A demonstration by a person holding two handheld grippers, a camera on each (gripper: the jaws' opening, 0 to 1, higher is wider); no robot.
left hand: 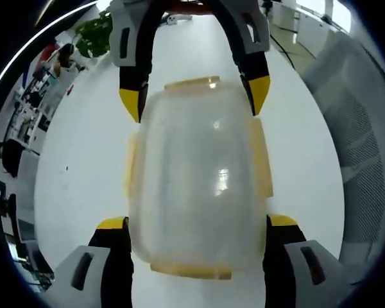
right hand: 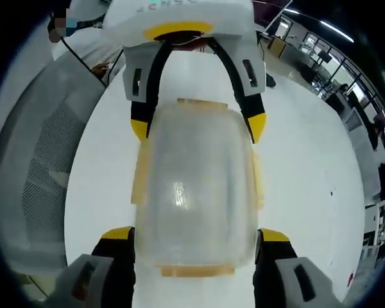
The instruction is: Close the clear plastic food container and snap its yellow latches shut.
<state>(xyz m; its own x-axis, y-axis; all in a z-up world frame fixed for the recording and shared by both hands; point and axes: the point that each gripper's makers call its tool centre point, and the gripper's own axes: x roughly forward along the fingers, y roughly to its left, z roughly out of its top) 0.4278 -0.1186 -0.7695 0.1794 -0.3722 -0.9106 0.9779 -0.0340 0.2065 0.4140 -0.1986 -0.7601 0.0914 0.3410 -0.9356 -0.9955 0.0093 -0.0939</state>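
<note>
A clear plastic food container with its lid on lies on the white table. Yellow latches stick out along its sides and ends. My left gripper is wide open, one jaw on each side of one end of the container. The right gripper faces it from the opposite end, also wide open and astride the box. All the yellow-tipped jaws sit close against the container's walls; I cannot tell whether they press on it.
A grey mesh chair stands right beside the table edge. A potted plant and office desks lie beyond the table. A dark cable runs across the table's far part.
</note>
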